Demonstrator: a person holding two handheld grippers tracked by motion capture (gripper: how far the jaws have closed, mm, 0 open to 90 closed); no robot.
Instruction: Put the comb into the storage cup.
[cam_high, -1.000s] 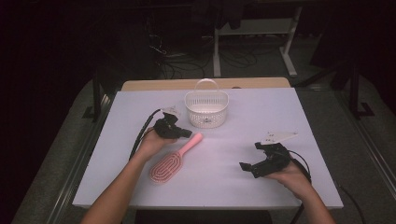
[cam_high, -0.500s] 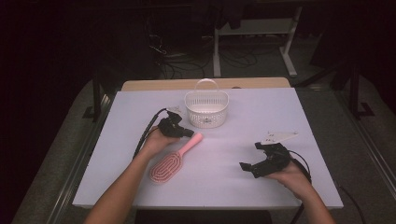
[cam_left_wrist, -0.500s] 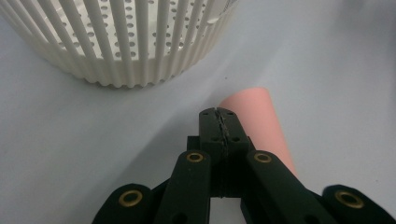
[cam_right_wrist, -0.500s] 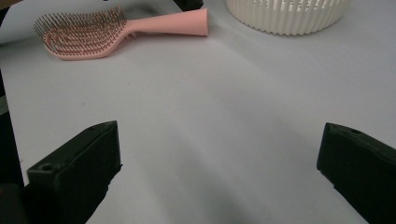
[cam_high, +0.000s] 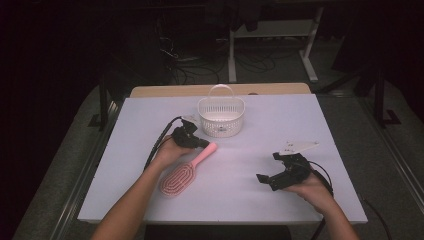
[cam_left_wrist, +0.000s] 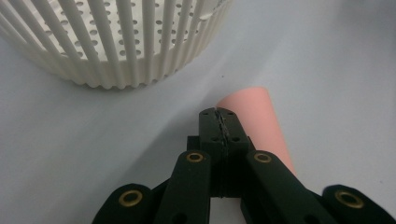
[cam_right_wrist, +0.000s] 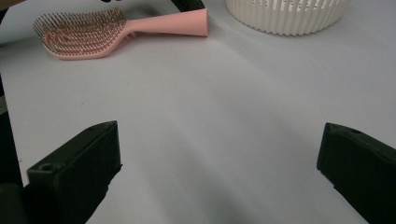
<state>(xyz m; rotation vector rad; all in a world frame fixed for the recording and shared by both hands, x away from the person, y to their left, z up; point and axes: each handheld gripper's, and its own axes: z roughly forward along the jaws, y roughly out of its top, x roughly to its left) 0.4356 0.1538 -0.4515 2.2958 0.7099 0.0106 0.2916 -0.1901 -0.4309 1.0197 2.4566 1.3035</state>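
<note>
The left gripper (cam_high: 196, 140), held in the person's left hand (cam_high: 169, 151), has its two black jaws pressed flat together with nothing between them; in the left gripper view (cam_left_wrist: 219, 122) the closed tips sit just beside and above the end of the pink plastic hairbrush's (cam_high: 186, 171) round handle (cam_left_wrist: 256, 126), and whether they touch it cannot be told. The right gripper (cam_high: 269, 169), in the person's right hand (cam_high: 311, 189), has its jaws spread wide apart and holds nothing; in the right gripper view (cam_right_wrist: 219, 172) bare table lies between the two black pads. The hairbrush lies flat on the pale lilac table top (cam_high: 260, 125), bristles up, its oval vented head (cam_right_wrist: 77, 35) toward the person and its handle pointing toward the white slatted plastic basket (cam_high: 221, 116) with an upright hoop handle. The basket stands near the table's far edge, just beyond the left gripper. The right gripper is well apart from the brush and the basket, near the table's right side, a black cable (cam_high: 320, 172) trailing from it.
</note>
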